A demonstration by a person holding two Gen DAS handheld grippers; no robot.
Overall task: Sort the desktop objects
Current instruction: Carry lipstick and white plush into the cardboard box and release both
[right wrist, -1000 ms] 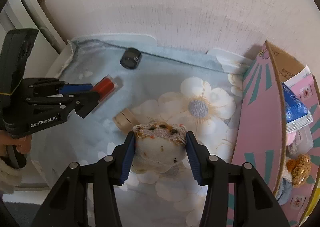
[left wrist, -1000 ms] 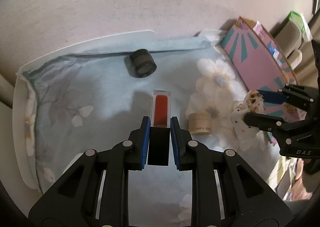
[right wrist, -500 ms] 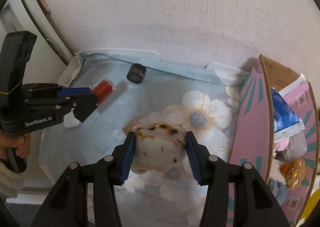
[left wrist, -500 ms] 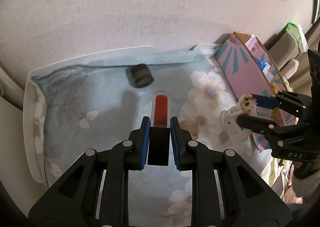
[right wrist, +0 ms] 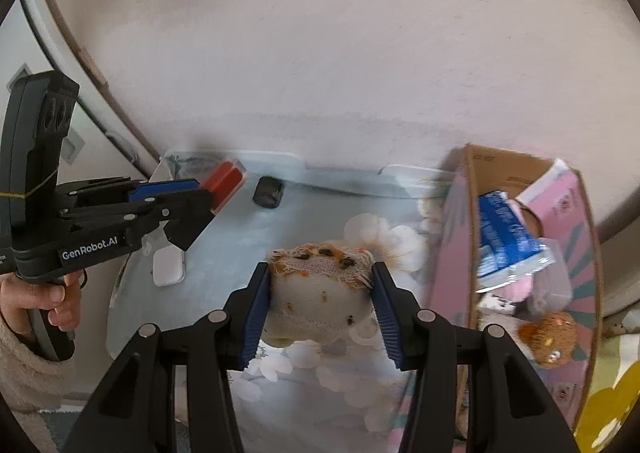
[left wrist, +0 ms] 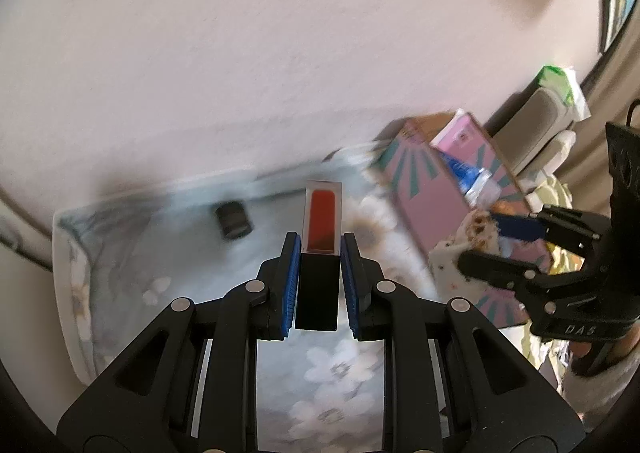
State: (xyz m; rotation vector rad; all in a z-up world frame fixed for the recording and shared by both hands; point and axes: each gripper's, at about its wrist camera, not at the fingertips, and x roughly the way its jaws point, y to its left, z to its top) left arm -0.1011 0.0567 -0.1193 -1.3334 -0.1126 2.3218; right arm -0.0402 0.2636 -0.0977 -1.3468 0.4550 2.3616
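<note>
**Both grippers loaded above the floral cloth**

Above the flowered cloth (left wrist: 120, 253), the left gripper (left wrist: 319, 253) clamps the black cap of a clear red-filled tube (left wrist: 322, 221), held off the surface. The right gripper (right wrist: 320, 293) squeezes a cream plush toy (right wrist: 320, 293) just beside the pink cardboard box (right wrist: 452, 253). A small black cylinder (right wrist: 267, 192) lies near the wall.

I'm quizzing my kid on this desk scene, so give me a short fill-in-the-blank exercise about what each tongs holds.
1. The left tongs grip a clear rectangular tube filled with ____ liquid.
2. The right tongs squeeze a cream ____ toy.
3. The pink cardboard box stands to the ____ of the right tongs.

Missing words: red; plush; right
</note>
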